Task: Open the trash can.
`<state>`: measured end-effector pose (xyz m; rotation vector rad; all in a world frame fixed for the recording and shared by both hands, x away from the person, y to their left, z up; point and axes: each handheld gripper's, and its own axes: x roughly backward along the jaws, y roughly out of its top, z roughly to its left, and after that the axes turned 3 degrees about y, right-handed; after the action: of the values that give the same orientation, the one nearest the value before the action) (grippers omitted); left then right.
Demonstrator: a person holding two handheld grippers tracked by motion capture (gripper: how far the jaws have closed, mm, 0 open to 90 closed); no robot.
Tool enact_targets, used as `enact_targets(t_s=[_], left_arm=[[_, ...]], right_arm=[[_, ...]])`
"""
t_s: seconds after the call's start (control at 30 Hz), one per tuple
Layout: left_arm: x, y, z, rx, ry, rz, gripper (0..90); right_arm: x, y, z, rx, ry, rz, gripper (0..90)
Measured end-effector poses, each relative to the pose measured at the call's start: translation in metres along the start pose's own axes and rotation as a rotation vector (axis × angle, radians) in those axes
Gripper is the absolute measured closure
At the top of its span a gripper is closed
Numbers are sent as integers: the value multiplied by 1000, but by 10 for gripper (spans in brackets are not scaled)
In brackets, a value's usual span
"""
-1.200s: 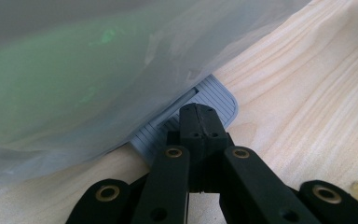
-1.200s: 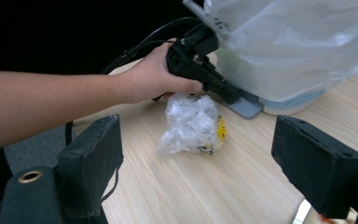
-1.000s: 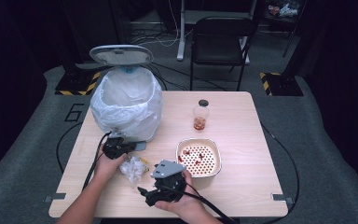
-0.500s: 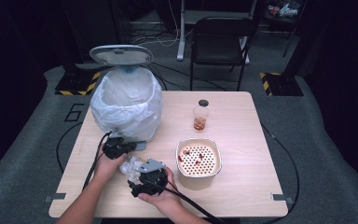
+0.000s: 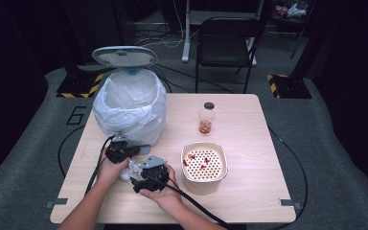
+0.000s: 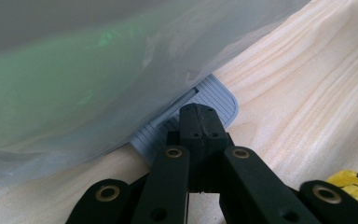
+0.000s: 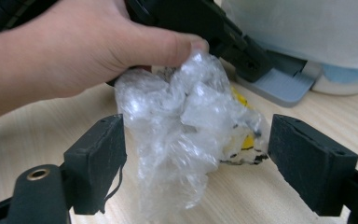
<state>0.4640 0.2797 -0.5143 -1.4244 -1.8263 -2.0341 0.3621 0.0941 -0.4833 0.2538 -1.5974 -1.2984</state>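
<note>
- Two hand-held grippers work near a lined bin [image 5: 130, 112] on the tabletop [image 5: 249, 191].
- Left hand-held gripper [image 6: 199, 116]: jaws shut, pressing the bin's pedal [image 6: 214, 95].
- Right hand-held gripper [image 7: 196, 154]: jaws apart, just been closing around a crumpled plastic wrapper [image 7: 186, 135].
- Best to centre the wrapper and squeeze firmly before lifting.

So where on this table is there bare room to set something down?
Bare wood lies right of the strainer bowl, behind it around the small jar, and along the near right edge. It is crowded at near left, where both grippers, the crumpled plastic and the lined bin sit.
</note>
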Motion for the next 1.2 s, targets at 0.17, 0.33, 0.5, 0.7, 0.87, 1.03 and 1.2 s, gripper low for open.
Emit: enact_targets(t_s=[0.17, 0.33, 0.5, 0.7, 0.87, 1.03, 1.2], left_arm=[[0, 0, 0, -7, 5, 6, 900], [0, 0, 0, -5, 3, 2, 900], [0, 0, -1, -6, 3, 2, 900], [0, 0, -1, -6, 3, 1, 900], [1, 0, 1, -29, 5, 12, 900], [1, 0, 0, -22, 2, 11, 900], [1, 0, 0, -14, 1, 5, 900]], right_arm=[[1, 2, 4, 45, -42, -20, 172], [-13, 5, 0, 30, -4, -14, 147], [-29, 4, -2, 48, 0, 2, 142], [-46, -1, -6, 70, 16, 55, 145], [-42, -2, -2, 93, -33, 33, 166], [-24, 4, 0, 107, -28, -25, 144], [-21, 8, 1, 139, -16, -73, 143]])
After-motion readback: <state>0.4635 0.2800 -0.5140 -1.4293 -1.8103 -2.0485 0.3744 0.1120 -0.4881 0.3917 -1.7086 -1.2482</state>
